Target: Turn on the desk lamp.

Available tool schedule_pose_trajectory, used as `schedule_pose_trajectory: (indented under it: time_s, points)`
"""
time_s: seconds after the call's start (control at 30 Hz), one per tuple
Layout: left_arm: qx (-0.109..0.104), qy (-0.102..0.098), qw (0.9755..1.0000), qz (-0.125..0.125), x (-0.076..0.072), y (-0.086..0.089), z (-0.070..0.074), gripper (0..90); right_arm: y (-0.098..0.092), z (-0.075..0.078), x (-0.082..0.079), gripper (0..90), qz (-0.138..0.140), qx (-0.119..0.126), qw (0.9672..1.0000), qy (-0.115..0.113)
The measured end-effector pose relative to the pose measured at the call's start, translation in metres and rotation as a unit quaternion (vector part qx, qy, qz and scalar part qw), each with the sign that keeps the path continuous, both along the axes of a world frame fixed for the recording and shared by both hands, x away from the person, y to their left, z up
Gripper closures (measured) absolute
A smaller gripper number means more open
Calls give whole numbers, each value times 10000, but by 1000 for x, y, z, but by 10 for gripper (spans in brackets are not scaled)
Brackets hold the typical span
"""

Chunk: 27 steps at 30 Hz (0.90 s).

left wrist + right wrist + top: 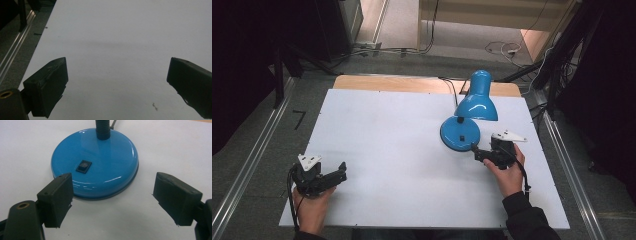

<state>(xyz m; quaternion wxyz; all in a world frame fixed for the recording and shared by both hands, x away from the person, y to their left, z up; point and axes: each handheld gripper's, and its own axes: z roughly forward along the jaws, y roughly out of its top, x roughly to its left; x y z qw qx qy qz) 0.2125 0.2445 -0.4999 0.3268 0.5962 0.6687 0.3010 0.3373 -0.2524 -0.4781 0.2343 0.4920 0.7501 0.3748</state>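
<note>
Right gripper (pixel 112 200) released at lamp base (pixel 100 167) edge; left gripper (pixel 117 85) released over bare table (pixel 402 130).

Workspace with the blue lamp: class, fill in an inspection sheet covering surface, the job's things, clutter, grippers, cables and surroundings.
Surface: white board on a wooden table, bare apart from the lamp.
Job's things: blue desk lamp standing upright at the right; black rocker switch on its round base.
Clutter: nothing seen.
Grippers: left gripper open over bare board near the left corner; right gripper open, jaws just short of the base, not touching it.
Cables: lamp cord runs off the far edge; loose cables on the floor beyond.
Surroundings: metal rails along both sides, dark curtains.
</note>
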Motion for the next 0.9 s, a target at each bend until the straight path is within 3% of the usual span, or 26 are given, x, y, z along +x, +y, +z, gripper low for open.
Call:
schedule_pose_trajectory:
  time_s: [0.3, 0.5, 0.53, 0.57, 0.6, 0.67, 0.7, 0.9]
  points:
    - [-5, 10, 10000, -10, 0, 0, 0, 42, 8, -2, 5, 218, 59, -13, 10000, -66]
    - [-7, 11, 10000, -11, 0, 0, 0, 42, 16, -3, 7, 320, 116, -61, 9998, -142]
    - [-8, 10, 10000, -10, 0, 0, 0, 43, 19, -3, 8, 388, 133, -49, 9998, -161]
    - [-10, 10, 10000, -10, 0, 0, 0, 43, 19, -3, 8, 388, 133, -49, 9998, -161]
    - [-9, 12, 10000, -9, 0, 0, 0, 44, 21, -3, 9, 477, 138, -49, 9997, -206]
    - [-13, 12, 10000, -7, 0, 0, 0, 44, 22, -4, 10, 512, 131, -10, 9997, -209]
    - [-16, 11, 10000, -8, 0, 0, 0, 44, 23, -5, 12, 586, 142, 51, 9997, -195]
    - [-20, 10, 10000, -6, 1, 1, -1, 44, 29, -9, 15, 708, 221, 113, 9996, -139]
